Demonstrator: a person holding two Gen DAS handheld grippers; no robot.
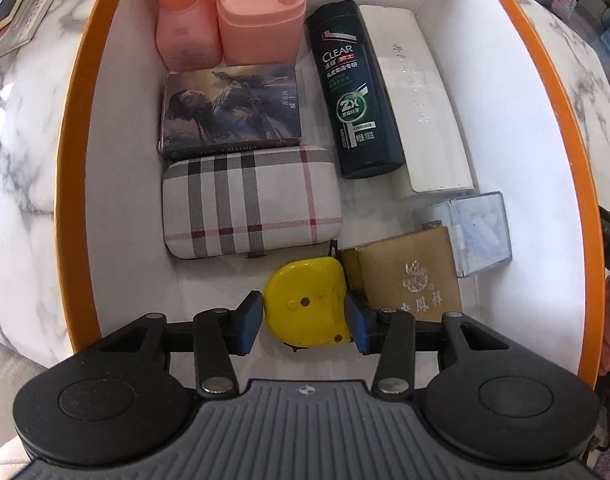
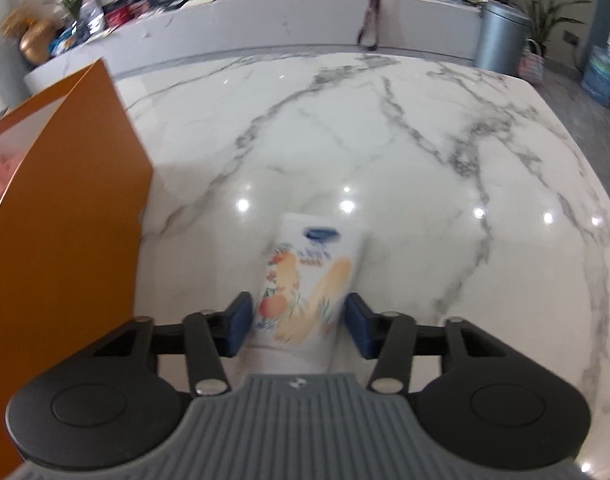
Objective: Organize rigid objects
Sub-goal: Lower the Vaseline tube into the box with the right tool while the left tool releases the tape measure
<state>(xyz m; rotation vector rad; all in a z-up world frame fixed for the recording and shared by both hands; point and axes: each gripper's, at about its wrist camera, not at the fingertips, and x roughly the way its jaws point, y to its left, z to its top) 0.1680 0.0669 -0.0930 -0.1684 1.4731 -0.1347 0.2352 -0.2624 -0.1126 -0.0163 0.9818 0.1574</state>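
Observation:
In the left wrist view my left gripper (image 1: 305, 320) points down into an orange box (image 1: 71, 152) with a white inside. Its blue pads (image 1: 251, 322) press both sides of a yellow tape measure (image 1: 305, 304), low over the box floor beside a gold box (image 1: 409, 280). In the right wrist view my right gripper (image 2: 299, 320) is over the marble table (image 2: 385, 140). It is shut on a white tube with a fruit print (image 2: 305, 276), which sticks out forward between the pads. The picture is blurred.
The box also holds a pink bottle (image 1: 185, 28), a pink container (image 1: 257, 28), a picture box (image 1: 231, 110), a plaid case (image 1: 251, 200), a dark green shampoo bottle (image 1: 353, 92), a white case (image 1: 421, 100) and a clear plastic box (image 1: 477, 232). The box's orange wall (image 2: 65, 220) stands left of the right gripper.

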